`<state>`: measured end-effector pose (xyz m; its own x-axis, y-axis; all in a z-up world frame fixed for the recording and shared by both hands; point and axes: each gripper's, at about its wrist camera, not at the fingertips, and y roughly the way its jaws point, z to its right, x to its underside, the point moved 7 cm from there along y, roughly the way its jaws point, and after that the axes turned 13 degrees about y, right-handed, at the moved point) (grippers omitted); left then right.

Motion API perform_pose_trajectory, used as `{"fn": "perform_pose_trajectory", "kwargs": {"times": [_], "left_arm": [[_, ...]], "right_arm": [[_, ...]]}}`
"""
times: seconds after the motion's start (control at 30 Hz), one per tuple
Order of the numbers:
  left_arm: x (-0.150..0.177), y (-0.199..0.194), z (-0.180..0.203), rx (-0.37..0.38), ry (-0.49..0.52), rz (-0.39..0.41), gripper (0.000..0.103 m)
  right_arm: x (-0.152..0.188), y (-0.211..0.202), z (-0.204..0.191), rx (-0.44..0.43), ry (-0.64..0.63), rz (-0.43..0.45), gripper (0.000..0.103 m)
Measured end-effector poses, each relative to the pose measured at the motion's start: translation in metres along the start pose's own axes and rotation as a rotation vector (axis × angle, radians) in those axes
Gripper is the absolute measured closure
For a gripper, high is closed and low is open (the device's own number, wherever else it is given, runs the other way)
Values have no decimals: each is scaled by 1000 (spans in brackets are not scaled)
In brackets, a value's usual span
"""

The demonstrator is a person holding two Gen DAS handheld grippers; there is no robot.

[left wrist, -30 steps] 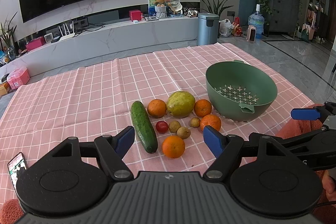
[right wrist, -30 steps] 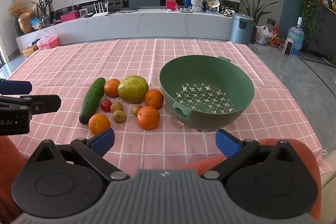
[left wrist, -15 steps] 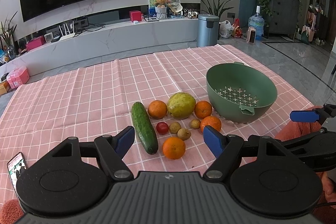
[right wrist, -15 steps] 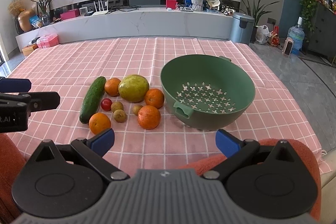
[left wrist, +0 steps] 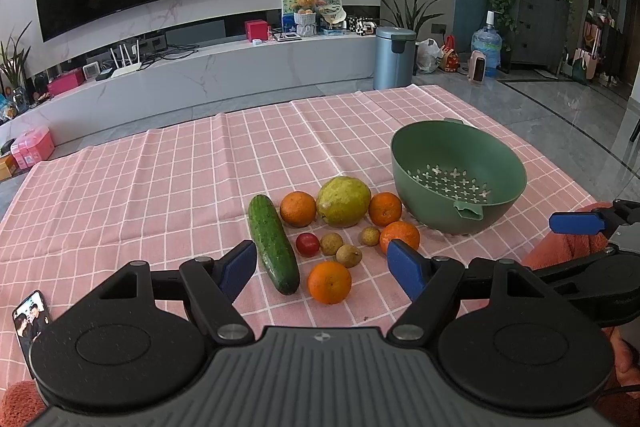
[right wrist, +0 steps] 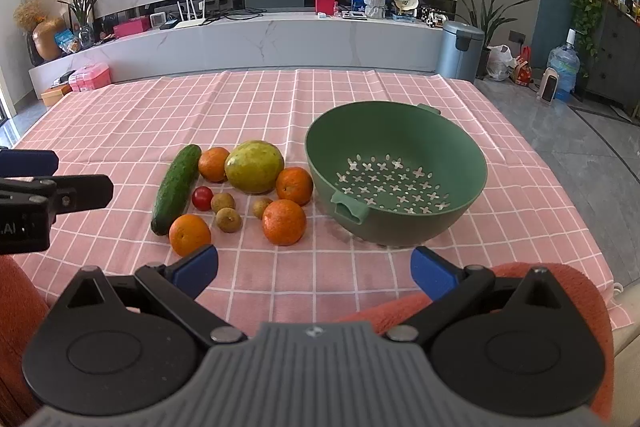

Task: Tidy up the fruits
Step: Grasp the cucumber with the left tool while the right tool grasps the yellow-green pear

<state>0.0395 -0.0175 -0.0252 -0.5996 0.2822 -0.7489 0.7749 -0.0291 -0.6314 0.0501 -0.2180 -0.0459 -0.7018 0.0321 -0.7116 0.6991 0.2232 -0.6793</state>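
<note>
Both grippers, left (left wrist: 322, 265) & right (right wrist: 314, 269), agape, empty | nxt: nearest round orange fruit (left wrist: 329, 282), frame centre | grip across middle, lift clear → green perforated plastic colander (left wrist: 458, 177), mid-right

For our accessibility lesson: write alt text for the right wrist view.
Open right gripper hovers over a pink checked tablecloth; an empty green colander sits right of four oranges, a cucumber and smaller fruit.

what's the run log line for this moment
stage: not started | left gripper: open, empty | right gripper: open, empty | green colander: empty | fruits: all on pink cloth, beside colander
</note>
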Motion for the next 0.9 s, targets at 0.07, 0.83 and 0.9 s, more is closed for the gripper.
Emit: {"fn": "perform_pose_trajectory", "kwargs": {"times": [0.07, 0.83, 0.9], "left_arm": [[0, 0, 1, 6, -4, -1, 15], [-6, 75, -53, 45, -170, -205, 44], [-7, 84, -57, 45, -183, -214, 44]], "right_arm": [[0, 0, 0, 0, -1, 0, 5], [-35, 69, -53, -154, -278, -29, 43], [-43, 82, -58, -156, -321, -28, 43]]}}
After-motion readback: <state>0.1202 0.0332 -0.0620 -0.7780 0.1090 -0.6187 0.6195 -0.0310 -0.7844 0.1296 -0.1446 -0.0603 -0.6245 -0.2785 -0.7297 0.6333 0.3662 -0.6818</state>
